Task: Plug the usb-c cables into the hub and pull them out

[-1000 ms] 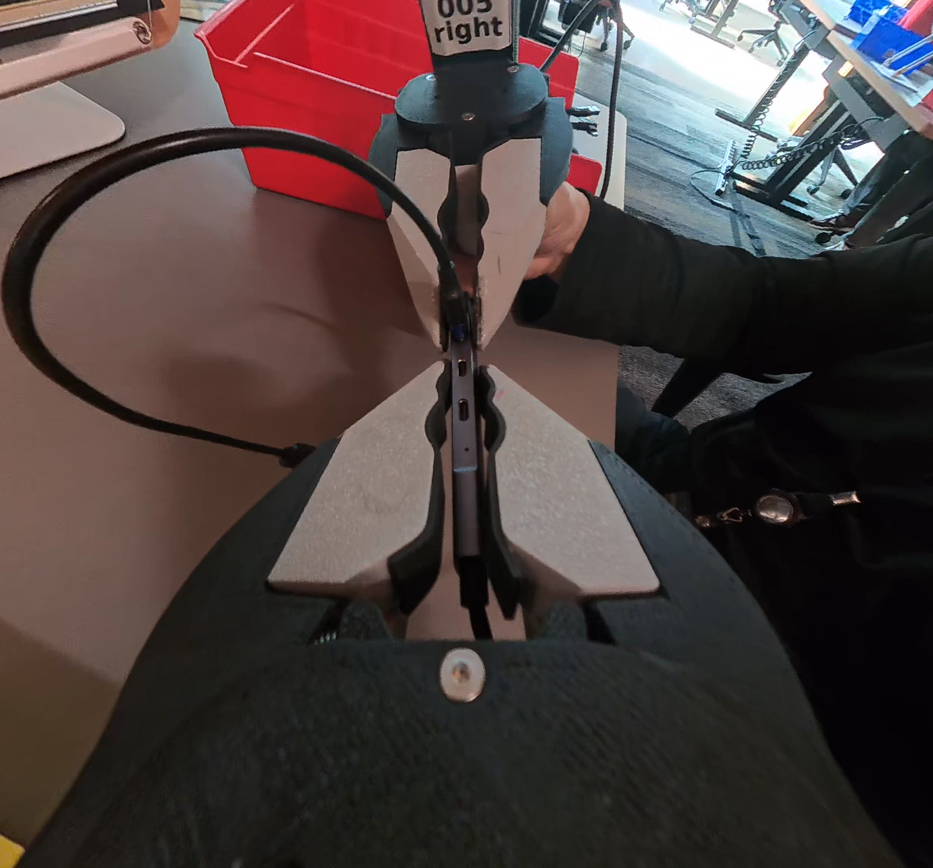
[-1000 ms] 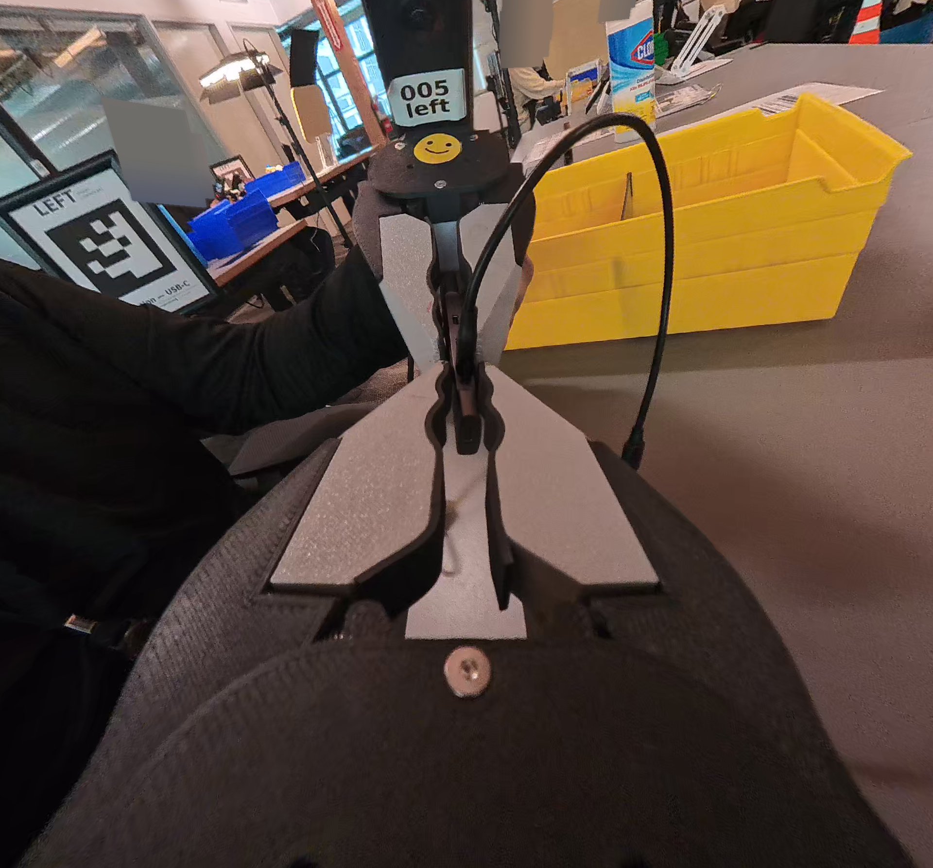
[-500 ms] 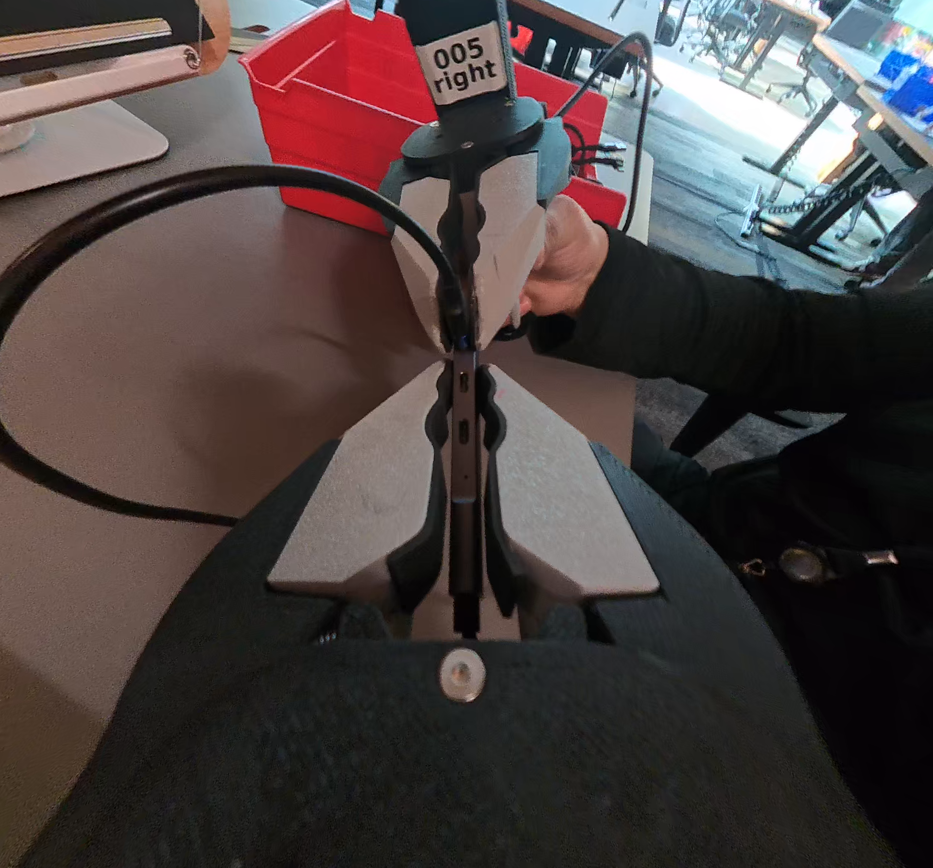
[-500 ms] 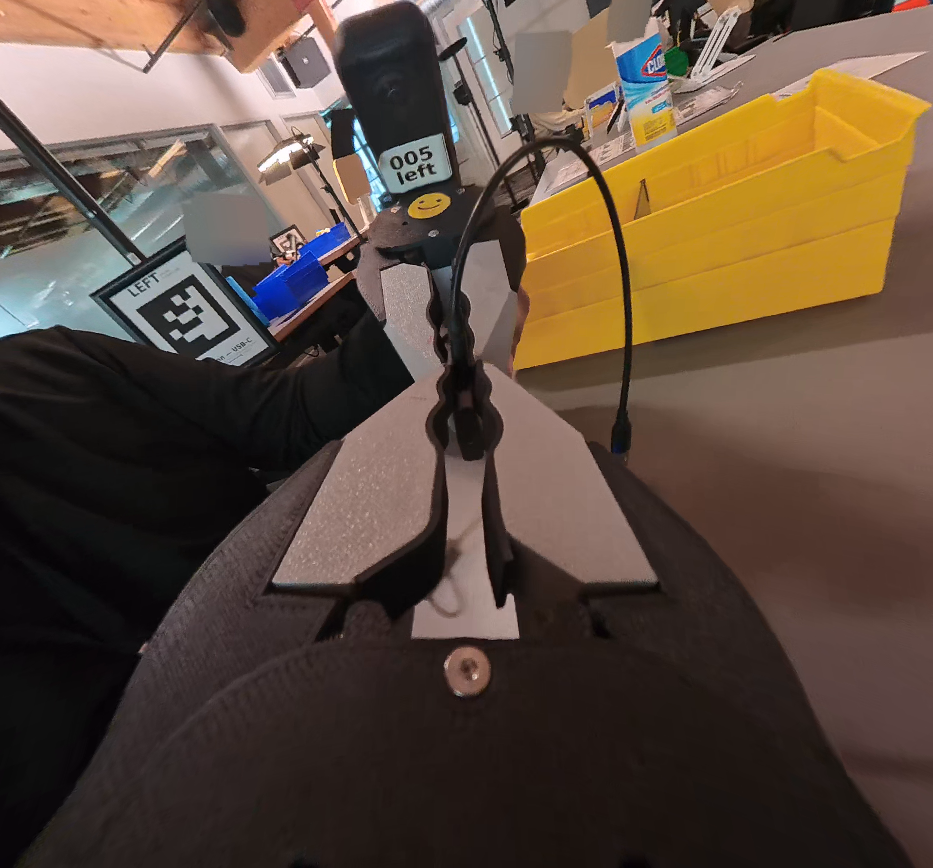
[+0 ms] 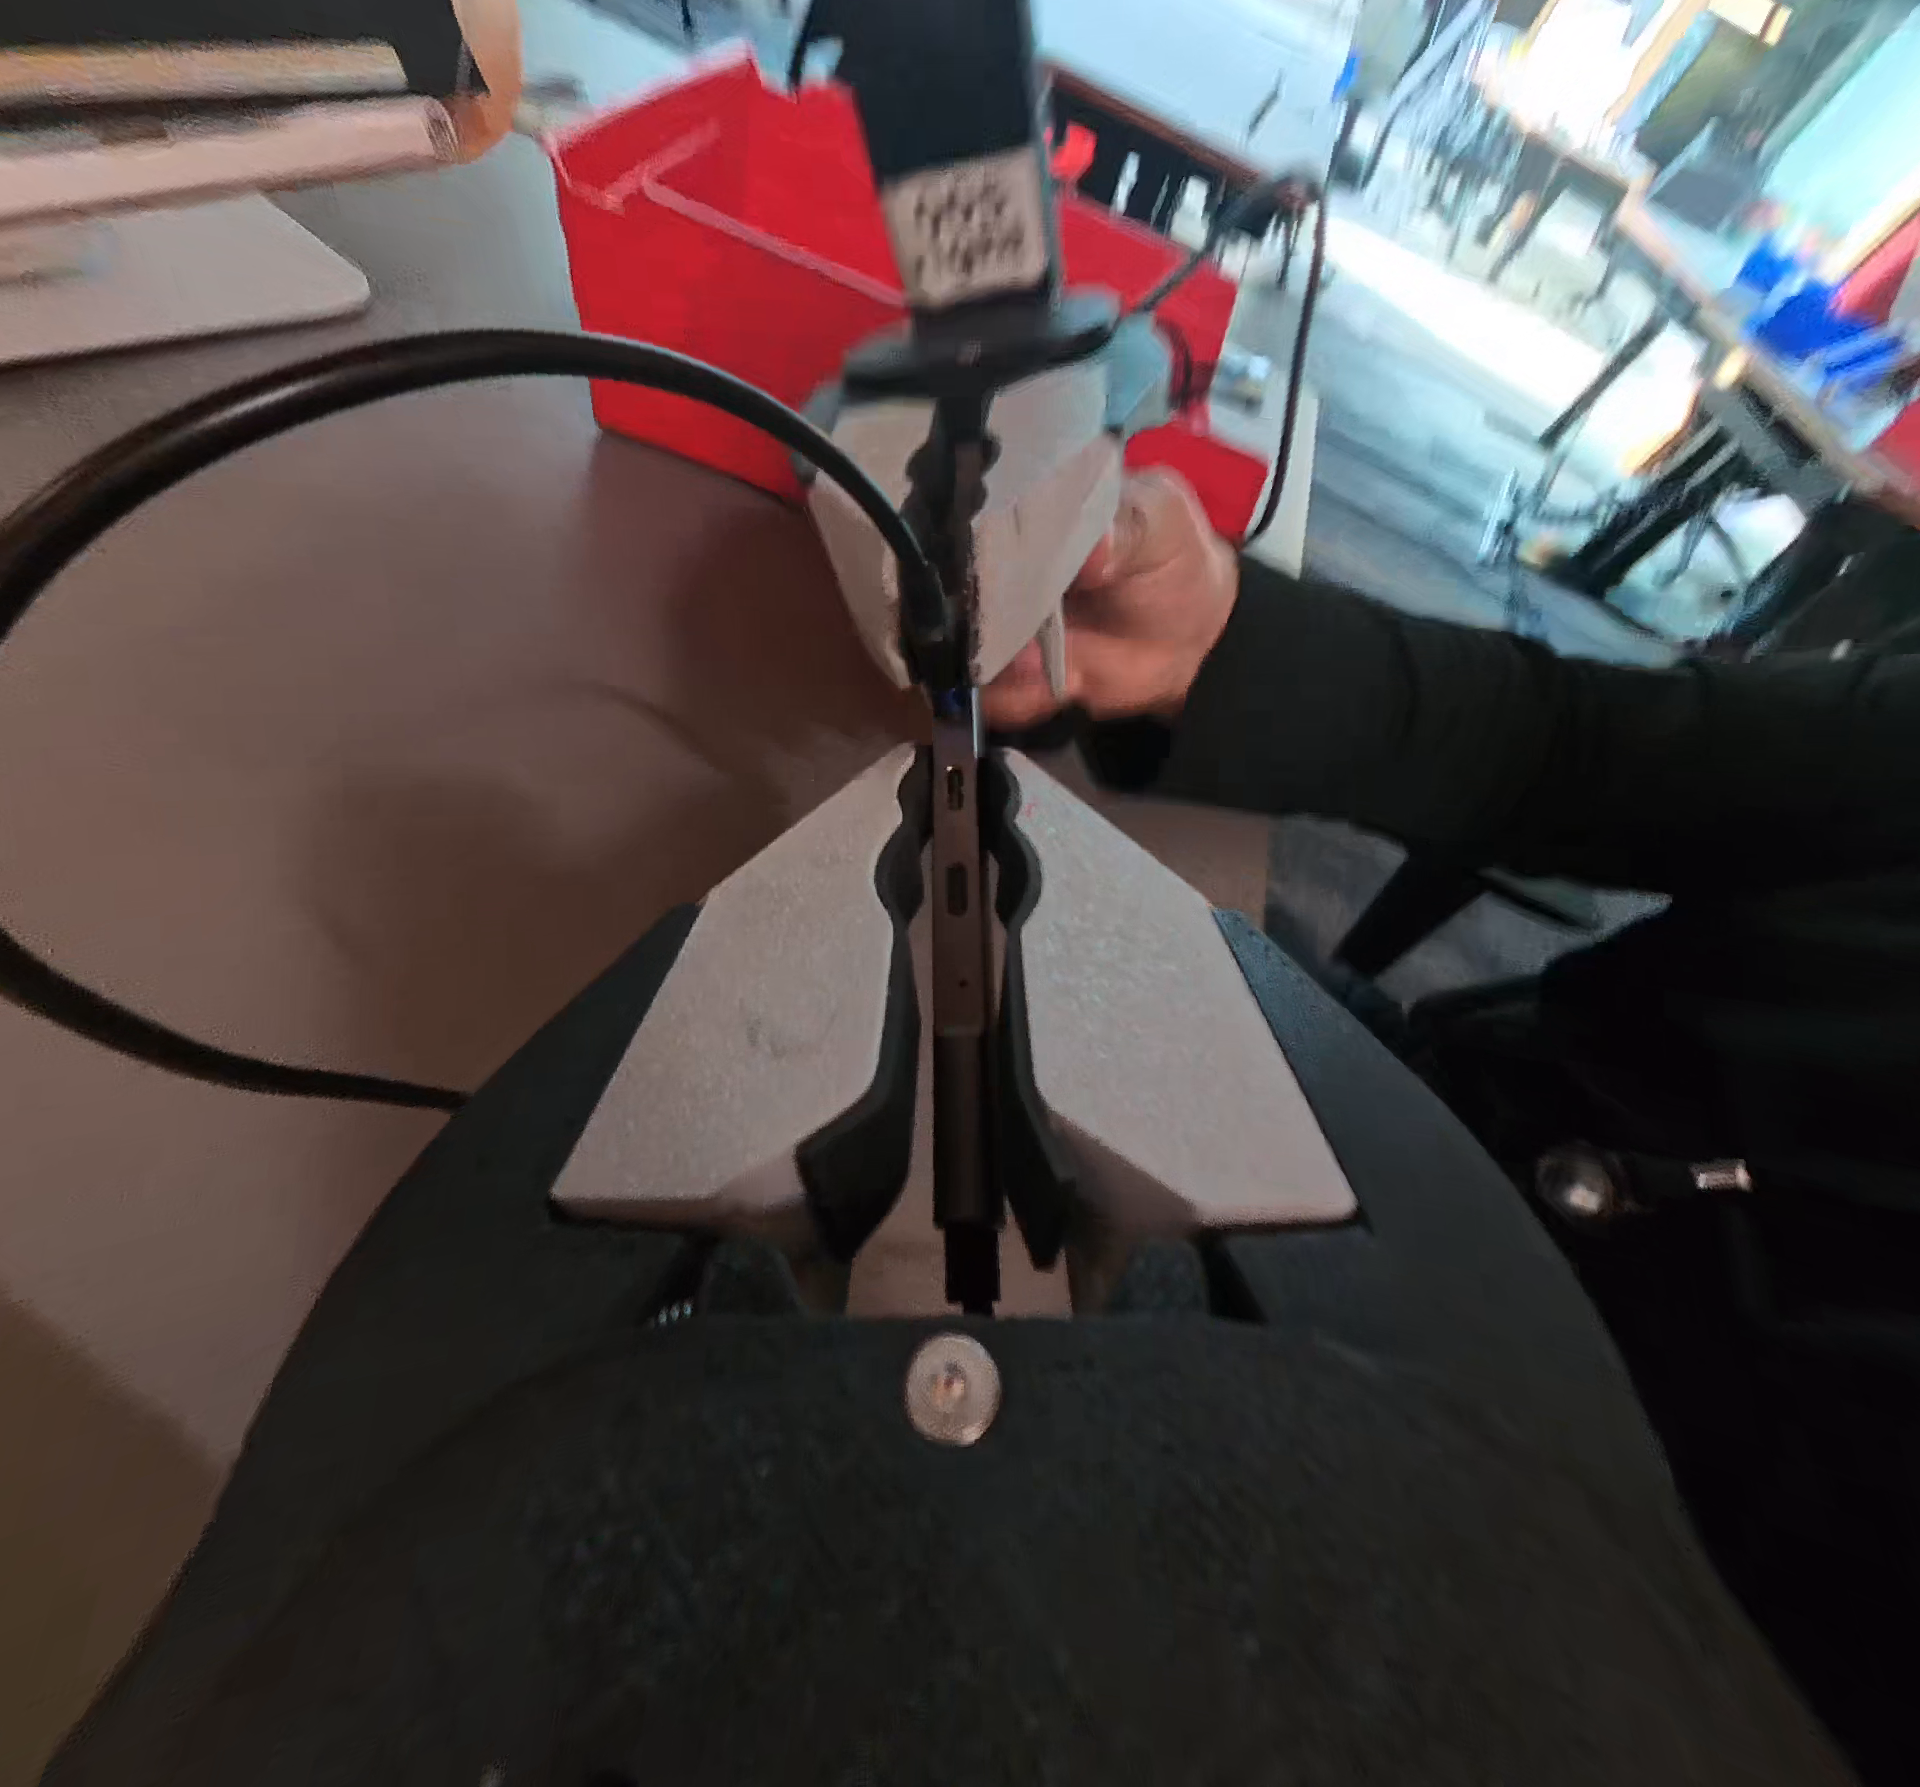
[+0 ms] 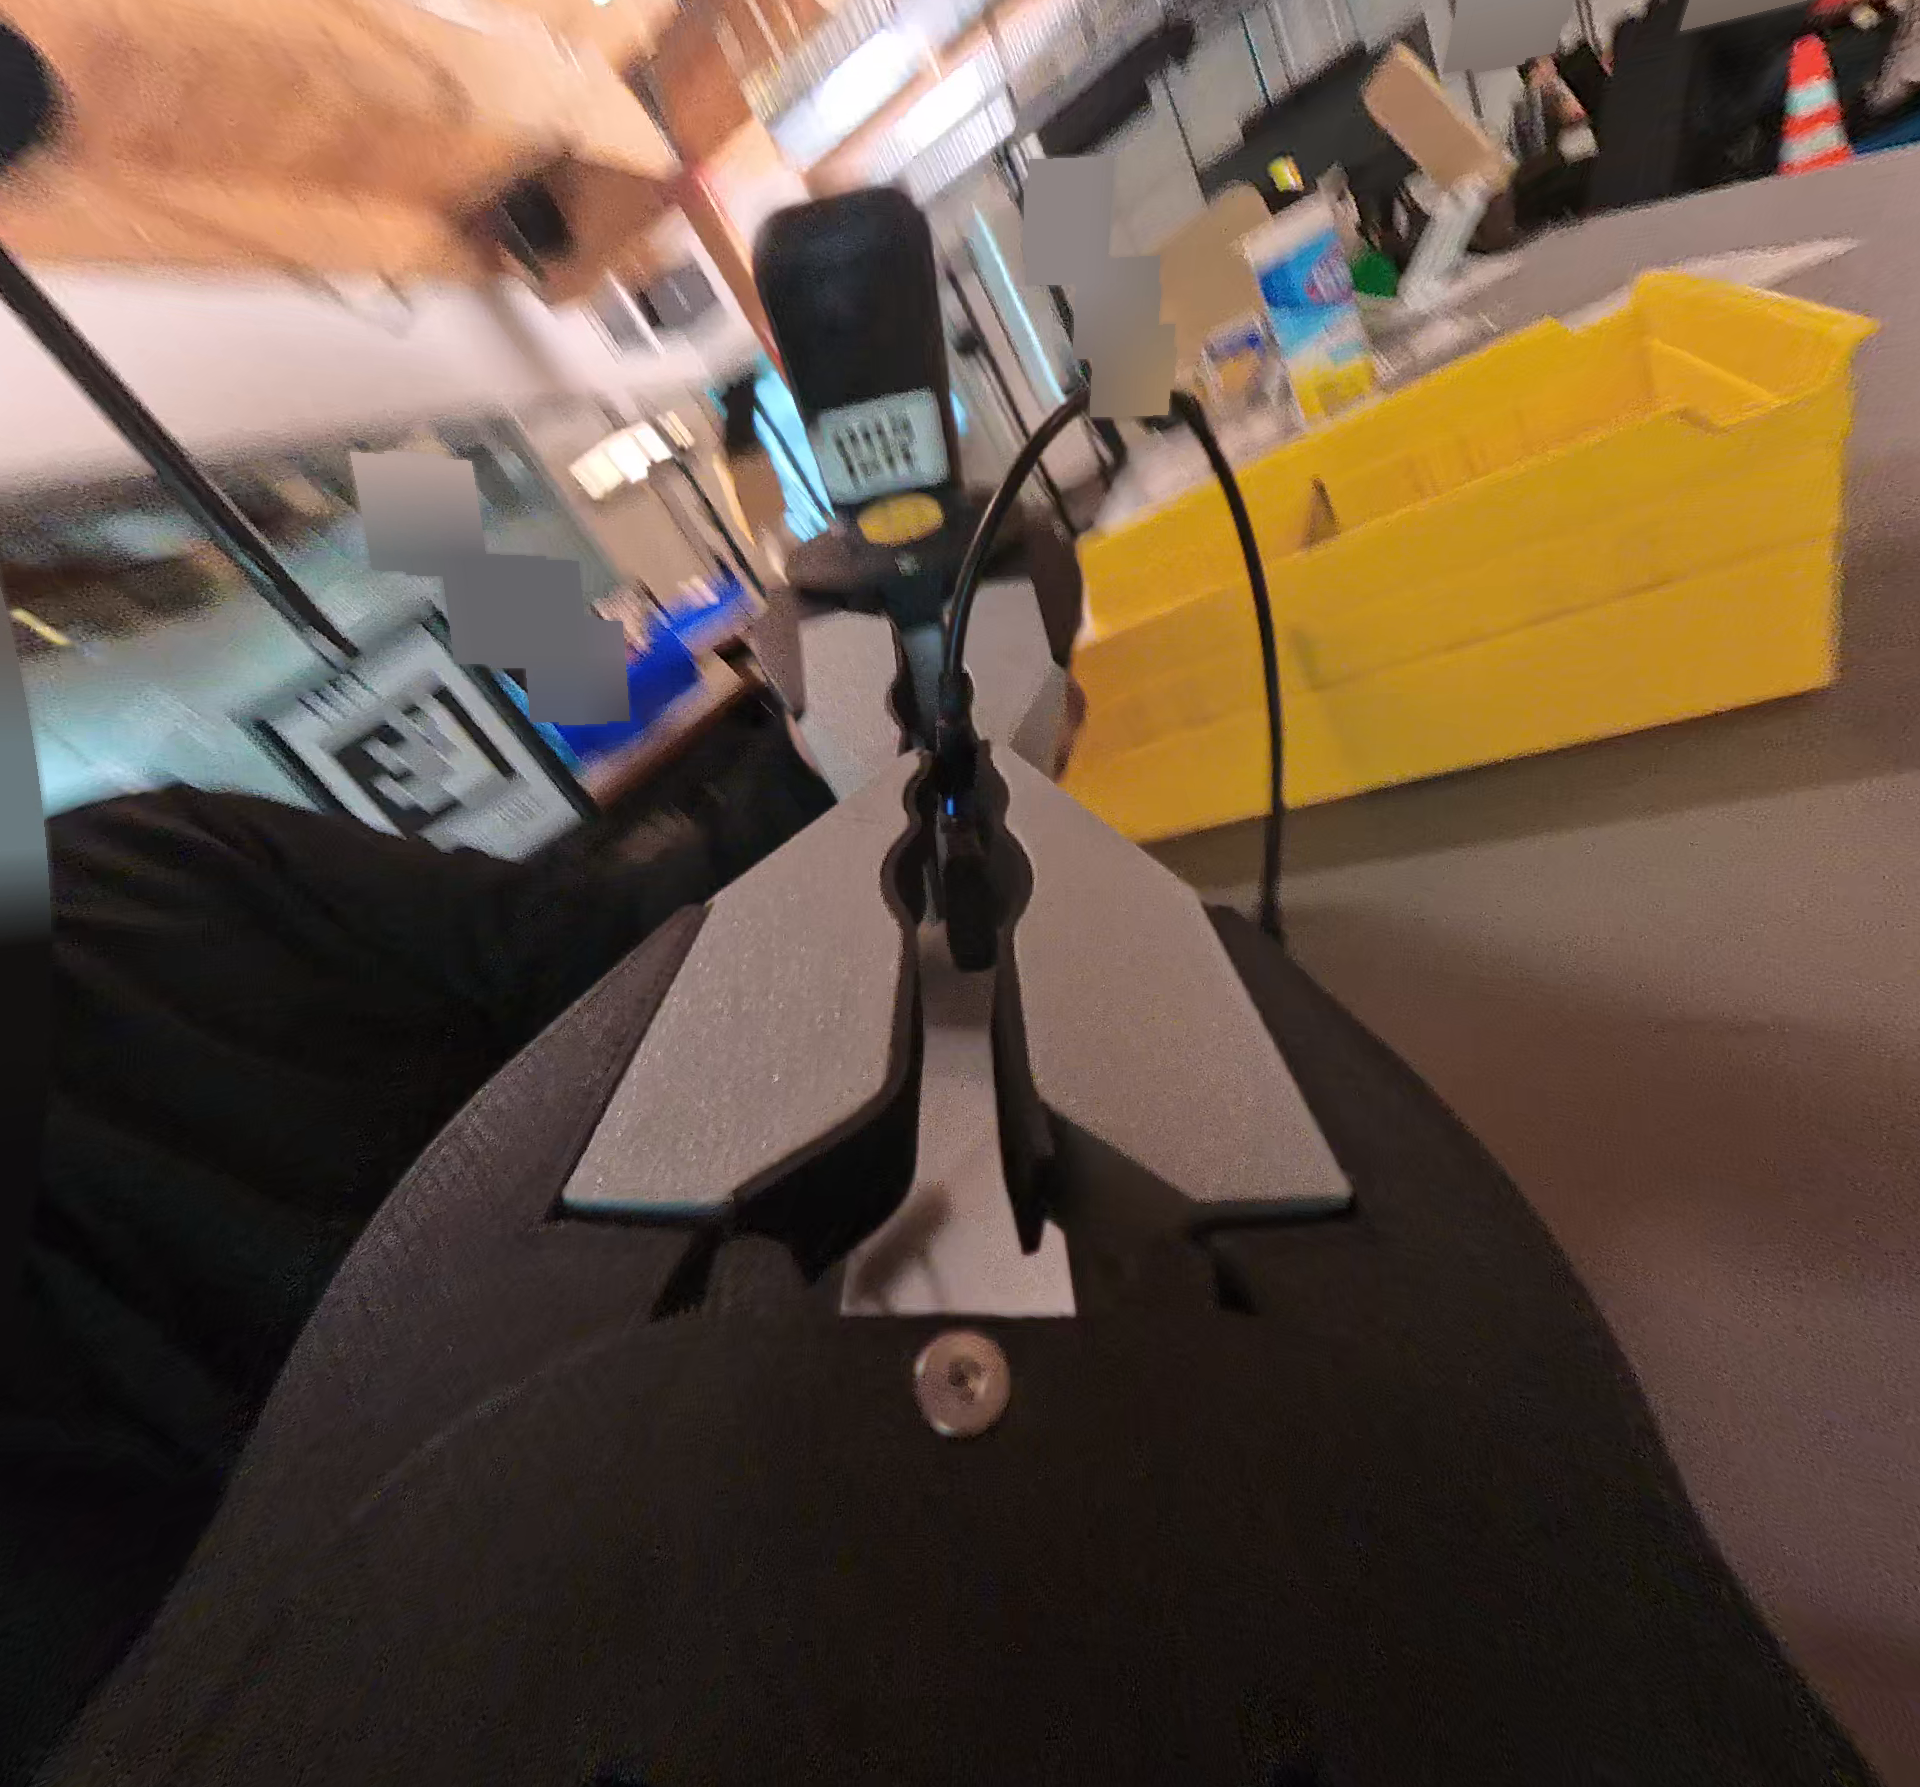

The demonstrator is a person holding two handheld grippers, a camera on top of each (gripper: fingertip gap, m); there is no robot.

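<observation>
Left wrist view: left gripper point(image 5: 961, 771) clamps the slim grey hub point(image 5: 958, 916), its long axis running 6 to 12 o'clock. Right gripper point(image 5: 951, 667) meets it head-on at 12, pinching the black usb-c cable point(image 5: 582, 361) plug at the hub's tip; 2 side ports show.

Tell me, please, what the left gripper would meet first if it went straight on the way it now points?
Most likely the right gripper, tip to tip with it. The left gripper is shut on the hub, whose far end already meets the cable plug held there. Depth looks minimal, though blur hides the exact gap.
</observation>
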